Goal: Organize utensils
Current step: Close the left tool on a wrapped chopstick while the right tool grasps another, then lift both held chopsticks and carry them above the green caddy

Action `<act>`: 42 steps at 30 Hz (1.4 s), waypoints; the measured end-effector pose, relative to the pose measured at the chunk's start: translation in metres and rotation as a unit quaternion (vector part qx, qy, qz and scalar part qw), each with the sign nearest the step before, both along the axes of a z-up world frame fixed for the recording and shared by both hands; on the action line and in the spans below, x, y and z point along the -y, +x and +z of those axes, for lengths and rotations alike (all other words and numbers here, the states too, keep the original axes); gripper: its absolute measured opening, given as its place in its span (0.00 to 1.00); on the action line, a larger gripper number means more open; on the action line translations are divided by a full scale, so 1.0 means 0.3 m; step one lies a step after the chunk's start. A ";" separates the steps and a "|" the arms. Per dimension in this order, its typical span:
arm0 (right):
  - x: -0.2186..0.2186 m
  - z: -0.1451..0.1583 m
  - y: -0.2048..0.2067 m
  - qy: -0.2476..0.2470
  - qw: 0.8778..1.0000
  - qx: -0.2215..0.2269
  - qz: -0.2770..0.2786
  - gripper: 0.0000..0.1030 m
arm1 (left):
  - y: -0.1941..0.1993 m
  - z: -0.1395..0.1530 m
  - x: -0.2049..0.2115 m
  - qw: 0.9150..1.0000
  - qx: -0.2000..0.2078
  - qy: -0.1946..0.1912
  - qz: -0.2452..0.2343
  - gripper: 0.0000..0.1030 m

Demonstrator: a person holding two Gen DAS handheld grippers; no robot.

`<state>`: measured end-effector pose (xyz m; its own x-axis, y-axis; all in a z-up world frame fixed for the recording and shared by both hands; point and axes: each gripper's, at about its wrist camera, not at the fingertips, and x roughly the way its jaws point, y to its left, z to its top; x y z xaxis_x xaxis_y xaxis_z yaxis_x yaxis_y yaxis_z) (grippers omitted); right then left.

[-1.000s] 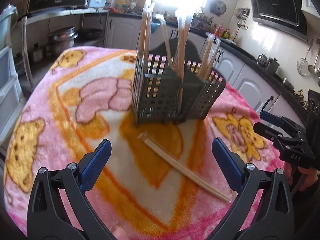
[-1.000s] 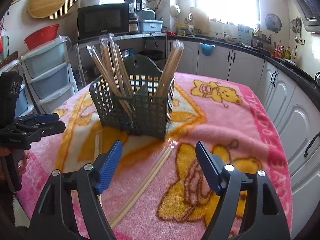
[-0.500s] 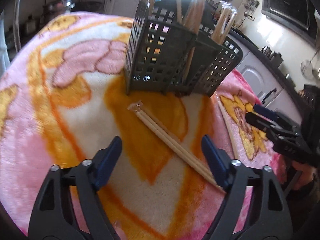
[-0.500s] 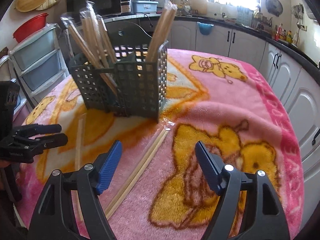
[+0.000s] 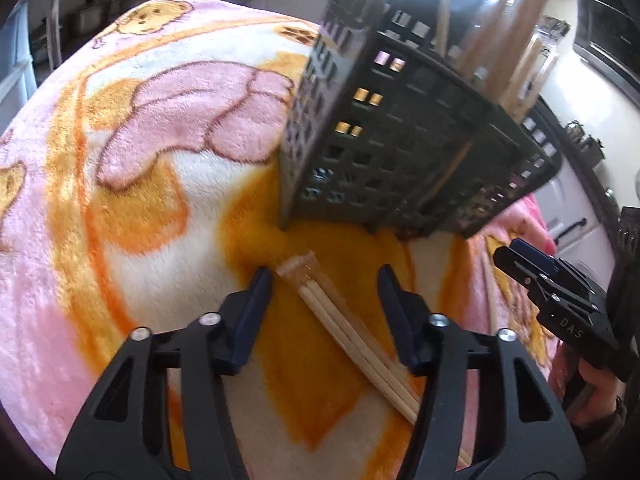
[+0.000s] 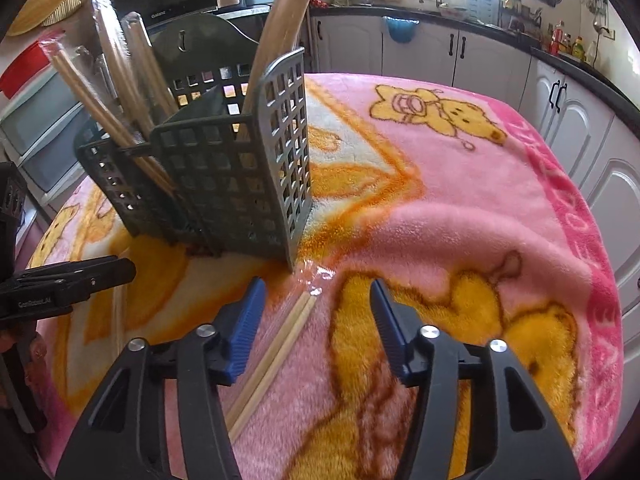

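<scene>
while both jaws close untouched, wrapped chopsticks (image 5: 352, 336) between left gripper (image 5: 326, 280), right gripper (image 6: 318, 292) likewise

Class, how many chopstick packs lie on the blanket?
2. One pack lies between the closing left gripper's fingers, the other between the closing right gripper's; basket may hide more.

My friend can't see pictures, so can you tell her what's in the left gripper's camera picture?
The left gripper is closing around a wrapped pair of chopsticks lying on a pink cartoon blanket, not squeezing them yet. Behind stands a dark utensil basket holding more chopsticks; the right gripper is at the right edge.
</scene>
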<state>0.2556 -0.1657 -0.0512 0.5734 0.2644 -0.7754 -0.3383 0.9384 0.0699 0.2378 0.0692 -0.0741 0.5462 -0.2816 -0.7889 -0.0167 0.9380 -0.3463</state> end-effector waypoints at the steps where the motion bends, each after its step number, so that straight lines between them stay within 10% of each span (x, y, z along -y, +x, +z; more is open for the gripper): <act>1: -0.001 -0.009 0.010 -0.002 1.000 -0.004 -0.003 0.45 | 0.004 0.000 0.001 1.000 0.001 0.007 0.002 0.38; 28: 0.039 -0.026 0.045 0.036 0.999 -0.020 -0.021 0.07 | -0.025 0.007 -0.137 0.999 0.028 -0.037 0.015 0.02; 42: 0.088 0.186 -0.088 0.088 0.995 0.050 -0.003 0.06 | -0.172 0.286 -0.094 0.990 0.131 -0.036 -0.036 0.01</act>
<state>0.2293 -0.1922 0.0045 0.6475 0.3869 -0.6565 -0.3462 0.9168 0.1989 0.1861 0.0974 0.0116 0.7067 -0.3765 -0.5991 0.1480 0.9066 -0.3951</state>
